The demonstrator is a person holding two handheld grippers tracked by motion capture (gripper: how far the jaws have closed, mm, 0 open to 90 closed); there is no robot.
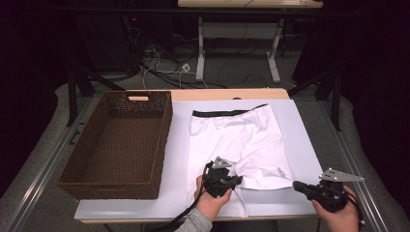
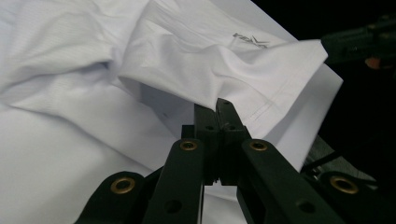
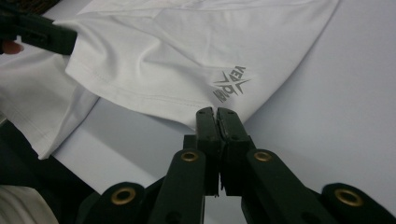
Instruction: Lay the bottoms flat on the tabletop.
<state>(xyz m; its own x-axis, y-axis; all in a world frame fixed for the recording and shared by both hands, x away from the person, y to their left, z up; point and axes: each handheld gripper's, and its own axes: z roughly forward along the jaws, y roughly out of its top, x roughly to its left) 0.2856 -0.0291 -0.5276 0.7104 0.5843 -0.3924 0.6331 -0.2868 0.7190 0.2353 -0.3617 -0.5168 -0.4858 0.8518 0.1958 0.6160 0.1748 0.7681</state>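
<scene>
A pair of white shorts (image 1: pixel 237 140) with a black waistband lies flat on the white mat, waistband at the far side. My left gripper (image 1: pixel 238 180) is at the near hem of the right leg, its jaws shut on the fabric (image 2: pixel 210 60), which rises in a fold at the tips (image 2: pixel 217 106). My right gripper (image 1: pixel 296 184) is shut on the outer corner of the same hem, just below the grey logo (image 3: pixel 229 84). Between the two grippers the hem hangs slightly lifted. In the right gripper view the left gripper (image 3: pixel 70 42) pinches the hem at the upper left.
A dark brown woven basket (image 1: pixel 109 188) stands empty at the left, touching the mat's edge. Bare white mat (image 1: pixel 300 140) runs to the right of the shorts. The table's near edge is just under both hands. Desk legs and cables lie beyond the table.
</scene>
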